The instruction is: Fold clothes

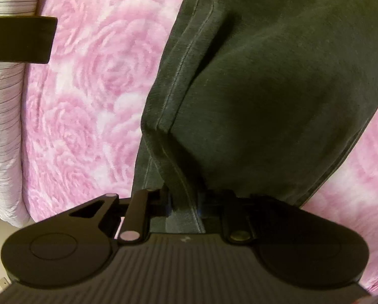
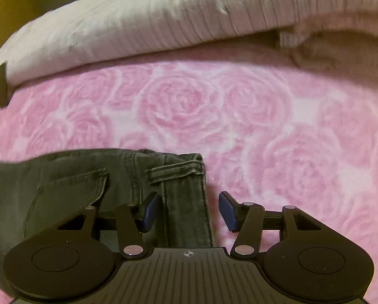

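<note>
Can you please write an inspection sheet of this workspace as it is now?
Surface: pink rose-print blanket, covering the bed.
Job's things: dark grey jeans; waistband end lies flat with its belt loop showing.
Clutter: nothing seen.
Grippers: left hand-held gripper shut on a jeans fold; right hand-held gripper open, pads either side of the waistband.
Cables: nothing seen.
Surroundings: white striped bedding along the blanket's edge.

Dark matt denim jeans (image 2: 62,192), fluffy pink rose-print fleece blanket (image 2: 239,116), crinkled striped cloth bedding (image 2: 163,20)
</note>
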Demonstrator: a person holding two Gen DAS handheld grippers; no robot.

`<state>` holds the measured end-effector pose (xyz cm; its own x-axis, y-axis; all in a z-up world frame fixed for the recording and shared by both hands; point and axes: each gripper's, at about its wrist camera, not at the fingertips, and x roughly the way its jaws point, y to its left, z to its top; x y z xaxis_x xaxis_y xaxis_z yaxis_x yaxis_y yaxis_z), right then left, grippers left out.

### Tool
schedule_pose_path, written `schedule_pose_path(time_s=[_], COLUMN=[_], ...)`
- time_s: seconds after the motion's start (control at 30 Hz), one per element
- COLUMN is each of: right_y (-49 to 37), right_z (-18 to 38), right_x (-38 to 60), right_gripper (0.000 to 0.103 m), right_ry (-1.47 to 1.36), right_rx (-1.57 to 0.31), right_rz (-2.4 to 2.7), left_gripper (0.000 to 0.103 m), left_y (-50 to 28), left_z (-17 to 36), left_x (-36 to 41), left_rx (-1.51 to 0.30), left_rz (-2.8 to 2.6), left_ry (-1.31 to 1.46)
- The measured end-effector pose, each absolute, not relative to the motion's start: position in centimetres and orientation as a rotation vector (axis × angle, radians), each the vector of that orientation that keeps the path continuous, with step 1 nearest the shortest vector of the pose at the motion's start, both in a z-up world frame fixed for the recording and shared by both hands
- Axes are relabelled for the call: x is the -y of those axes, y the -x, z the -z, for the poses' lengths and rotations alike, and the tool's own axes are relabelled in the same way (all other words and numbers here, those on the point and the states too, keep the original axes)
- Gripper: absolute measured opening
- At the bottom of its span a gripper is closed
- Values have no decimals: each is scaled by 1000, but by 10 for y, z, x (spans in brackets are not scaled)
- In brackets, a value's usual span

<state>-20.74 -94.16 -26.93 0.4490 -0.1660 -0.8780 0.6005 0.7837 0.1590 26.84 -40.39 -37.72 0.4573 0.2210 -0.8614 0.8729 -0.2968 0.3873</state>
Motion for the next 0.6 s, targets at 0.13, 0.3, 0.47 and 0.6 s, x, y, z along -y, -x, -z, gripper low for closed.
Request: schedule_pose_path(time_s=[0.13,0.3,0.47,0.6], right_y=[201,183,196,212], right_z=[250,266,271,241], right_x=[934,944,948,915], right_gripper=[19,21,49,49], right_ry=[-435,-440,-466,-369], right_rx=[-943,-986,-987,-935], right_rz=[501,490,563,639], left_gripper=[9,9,11,14], left_y=[-276,-284,-274,-271], left_z=[363,365,363,354], left_x=[401,398,396,385], left_rx=[-926,-931,-878,-862], left_rz=[830,789,789,756], left_ry=[-1723,-1721,-1752,-1729])
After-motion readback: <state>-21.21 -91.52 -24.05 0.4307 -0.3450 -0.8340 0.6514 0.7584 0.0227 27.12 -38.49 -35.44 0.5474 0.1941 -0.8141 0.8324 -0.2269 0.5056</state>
